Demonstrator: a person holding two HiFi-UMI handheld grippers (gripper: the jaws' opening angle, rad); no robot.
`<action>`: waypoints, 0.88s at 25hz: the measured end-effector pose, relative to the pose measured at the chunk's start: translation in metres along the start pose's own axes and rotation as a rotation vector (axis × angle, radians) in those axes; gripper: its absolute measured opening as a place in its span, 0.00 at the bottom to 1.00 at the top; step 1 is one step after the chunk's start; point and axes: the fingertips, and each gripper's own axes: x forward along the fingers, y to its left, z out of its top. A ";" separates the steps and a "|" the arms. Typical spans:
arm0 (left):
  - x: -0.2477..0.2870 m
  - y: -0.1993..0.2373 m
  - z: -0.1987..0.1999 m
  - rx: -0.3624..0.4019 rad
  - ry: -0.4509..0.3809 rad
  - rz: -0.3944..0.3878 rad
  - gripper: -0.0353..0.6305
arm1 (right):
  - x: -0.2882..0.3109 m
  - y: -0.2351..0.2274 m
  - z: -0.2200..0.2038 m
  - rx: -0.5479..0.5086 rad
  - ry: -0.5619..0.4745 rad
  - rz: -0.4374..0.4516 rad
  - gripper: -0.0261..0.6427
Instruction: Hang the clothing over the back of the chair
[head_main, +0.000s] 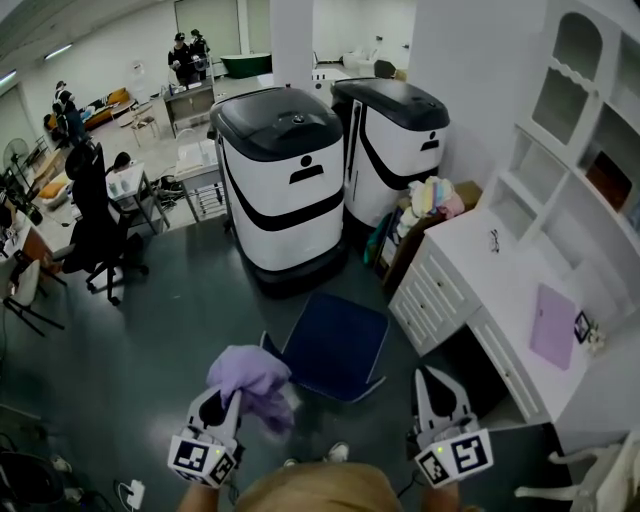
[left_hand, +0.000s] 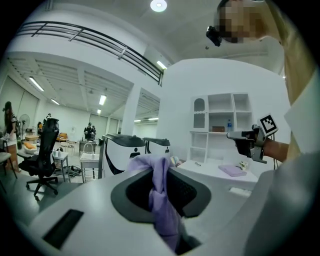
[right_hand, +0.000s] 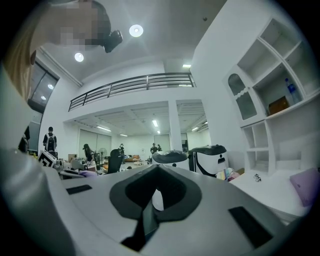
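Note:
A lilac piece of clothing (head_main: 250, 378) hangs bunched from my left gripper (head_main: 228, 397), which is shut on it at the lower left of the head view. In the left gripper view the cloth (left_hand: 161, 200) fills the gap between the jaws and droops toward the camera. The chair (head_main: 336, 345), with a dark blue seat, stands on the floor just ahead, between my two grippers. My right gripper (head_main: 437, 377) is held to the right of the chair with its jaws together and nothing in them; the right gripper view shows only a thin slit at the gripper (right_hand: 150, 212).
Two large white and black machines (head_main: 285, 180) stand behind the chair. A white desk (head_main: 500, 275) with drawers and shelves runs along the right, with a lilac pad (head_main: 553, 325) on it. A box of coloured cloths (head_main: 430, 205) sits by the desk. A black office chair (head_main: 95, 215) and people are far left.

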 end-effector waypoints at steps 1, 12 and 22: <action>0.002 -0.001 -0.002 0.002 0.006 0.000 0.14 | 0.001 -0.004 -0.001 0.003 0.000 -0.003 0.04; 0.041 -0.025 -0.019 0.019 0.047 -0.074 0.14 | -0.014 -0.022 -0.008 0.032 0.003 -0.045 0.04; 0.122 -0.034 -0.063 -0.028 0.200 -0.173 0.14 | -0.059 -0.042 0.006 0.019 -0.030 -0.137 0.04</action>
